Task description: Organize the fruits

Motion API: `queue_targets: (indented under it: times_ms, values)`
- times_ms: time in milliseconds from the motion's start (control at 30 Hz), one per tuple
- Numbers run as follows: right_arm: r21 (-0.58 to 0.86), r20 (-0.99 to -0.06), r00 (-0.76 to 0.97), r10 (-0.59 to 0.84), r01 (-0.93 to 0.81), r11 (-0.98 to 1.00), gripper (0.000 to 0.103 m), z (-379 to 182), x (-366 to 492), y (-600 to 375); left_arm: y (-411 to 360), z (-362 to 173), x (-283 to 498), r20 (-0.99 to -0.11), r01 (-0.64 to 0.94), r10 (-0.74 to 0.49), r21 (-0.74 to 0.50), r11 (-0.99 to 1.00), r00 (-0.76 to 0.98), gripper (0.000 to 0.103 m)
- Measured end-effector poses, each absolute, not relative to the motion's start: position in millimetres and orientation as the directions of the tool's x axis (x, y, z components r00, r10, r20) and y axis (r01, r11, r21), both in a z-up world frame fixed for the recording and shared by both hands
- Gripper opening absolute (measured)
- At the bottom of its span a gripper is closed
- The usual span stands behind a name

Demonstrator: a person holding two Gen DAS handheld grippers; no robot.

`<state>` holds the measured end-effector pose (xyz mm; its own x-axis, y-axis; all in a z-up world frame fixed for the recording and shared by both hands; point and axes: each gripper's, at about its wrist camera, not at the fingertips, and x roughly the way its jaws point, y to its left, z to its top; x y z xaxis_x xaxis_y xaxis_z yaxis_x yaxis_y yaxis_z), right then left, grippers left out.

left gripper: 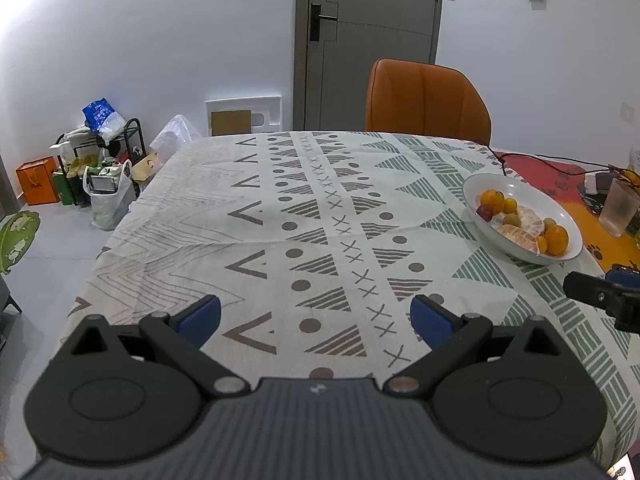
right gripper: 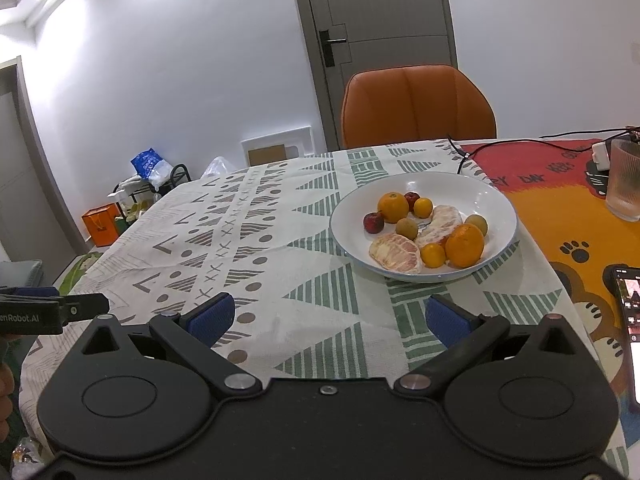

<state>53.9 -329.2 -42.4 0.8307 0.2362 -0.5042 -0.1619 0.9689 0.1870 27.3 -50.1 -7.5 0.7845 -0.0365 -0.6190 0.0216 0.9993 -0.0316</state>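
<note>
The white bowl [right gripper: 424, 276] sits on the patterned tabletop [right gripper: 280, 216], in front of the orange chair [right gripper: 418, 106]. It contains 2 oranges [right gripper: 464, 245], 2 peeled citrus pieces [right gripper: 395, 253] and several smaller fruits. The right gripper [right gripper: 330, 316] hovers just in front of the bowl, jaws wide, empty. The left gripper [left gripper: 316, 316] hovers well to the left of the bowl, jaws wide, empty.

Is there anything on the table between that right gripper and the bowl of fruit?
No. In the right wrist view, only bare patterned tablecloth lies between the open right gripper and the white bowl. The phone lies off to the side.
</note>
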Motion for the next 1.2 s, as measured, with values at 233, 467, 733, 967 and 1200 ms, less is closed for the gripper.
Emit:
queue_targets:
  times_ms: [233,467,733,967,1200]
  values:
    - [0.187,-0.511,0.827,0.234,-0.159,0.969,0.103,-44.7,55.3,-329.4,-50.1,-9.5,27.1,-0.621,0.024,-0.039,-0.032,0.999,0.783,0.100]
    - [0.186,-0.511,0.826,0.236,-0.162,0.969,0.103,-45.2,55.4,-329.3,-48.1,-10.1,28.8,-0.626,0.018,-0.037,-0.036,0.999,0.779,0.100]
    - [0.185,-0.512,0.825,0.237,-0.164,0.969,0.103,-45.1,56.3,-327.8,-47.5,-10.7,29.5,-0.627,0.017,-0.035,-0.035,0.999,0.778,0.100]
    - [0.182,-0.513,0.824,0.240,-0.169,0.969,0.103,-44.9,57.6,-326.5,-47.2,-11.1,29.4,-0.627,0.016,-0.035,-0.036,0.999,0.778,0.100]
    - [0.182,-0.513,0.821,0.251,-0.182,0.966,0.103,-44.4,61.3,-323.5,-42.4,-11.3,29.6,-0.628,0.005,-0.027,-0.036,0.999,0.778,0.100]
